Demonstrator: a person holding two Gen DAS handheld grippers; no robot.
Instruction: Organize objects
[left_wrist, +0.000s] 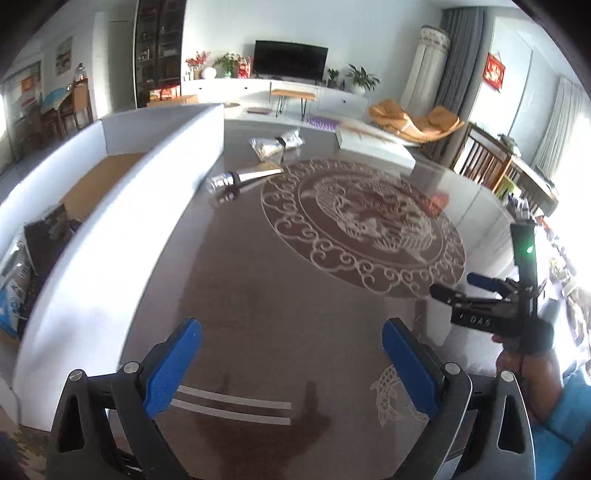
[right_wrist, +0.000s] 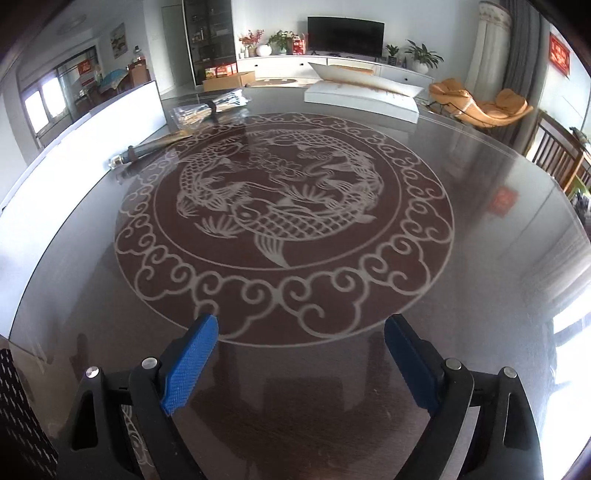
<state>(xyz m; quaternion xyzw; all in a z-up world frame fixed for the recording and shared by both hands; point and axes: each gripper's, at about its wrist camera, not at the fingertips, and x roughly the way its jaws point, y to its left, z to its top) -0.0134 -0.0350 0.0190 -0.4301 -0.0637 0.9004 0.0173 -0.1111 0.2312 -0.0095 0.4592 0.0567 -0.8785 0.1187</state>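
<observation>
Both grippers stand spread wide and hold nothing. Far left of the left gripper (left_wrist: 291, 354) runs one long white box (left_wrist: 122, 206), and only the left wrist view looks down into it, showing packets (left_wrist: 22, 273) lying on its brown floor. Ahead and left of the jaws, just beside the box wall, lies one silver-ended tube (left_wrist: 236, 179); beyond it rest two clear plastic bags (left_wrist: 277, 144), touching. One white tray (left_wrist: 376, 146) sits far ahead on the dark table (left_wrist: 258, 288). At right, that view alone catches the right gripper (left_wrist: 452, 286), held by a hand (left_wrist: 532, 373). The right gripper's own view (right_wrist: 301, 354) shows the whole fish medallion (right_wrist: 280, 218) ahead of its fingers.
</observation>
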